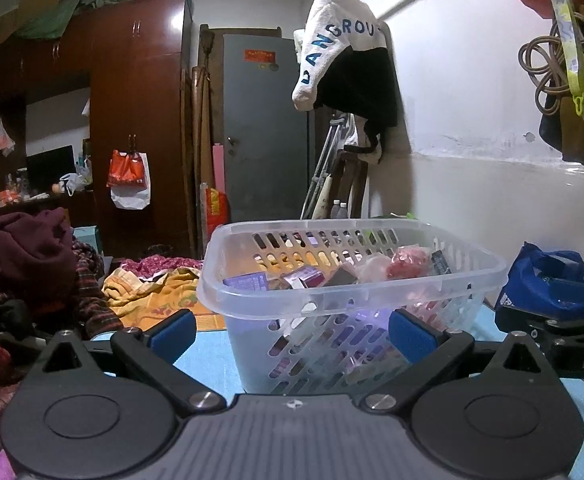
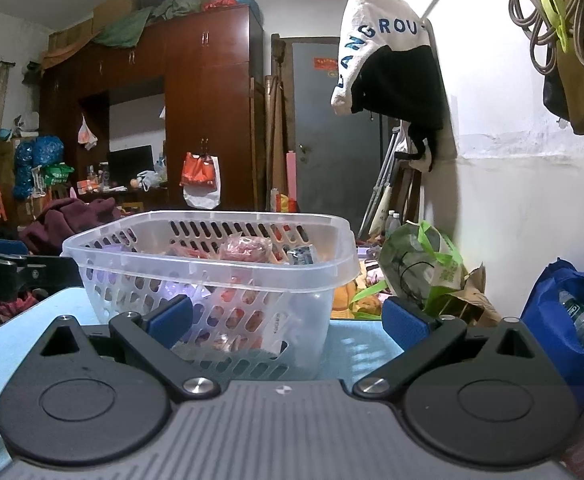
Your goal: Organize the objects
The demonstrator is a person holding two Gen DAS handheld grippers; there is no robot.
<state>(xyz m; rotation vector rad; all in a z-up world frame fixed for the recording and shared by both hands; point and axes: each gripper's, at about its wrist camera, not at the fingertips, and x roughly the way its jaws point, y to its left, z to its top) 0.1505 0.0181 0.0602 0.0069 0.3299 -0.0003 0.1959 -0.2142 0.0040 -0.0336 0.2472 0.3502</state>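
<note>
Clear slotted plastic basket (image 1: pixel 351 280), upright on a light-blue table (image 1: pixel 208 354), holding small packaged items: purple boxes (image 1: pixel 248 281) and a red-wrapped packet (image 1: pixel 407 262).

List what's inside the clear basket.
The basket holds purple cartons, a red wrapped packet and a small dark pack. Lower layers show only as blurs through the slots.

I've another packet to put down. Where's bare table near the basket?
Bare table lies right of the basket, before the green bag, and a strip on its left. The basket itself is crowded with packets.
</note>
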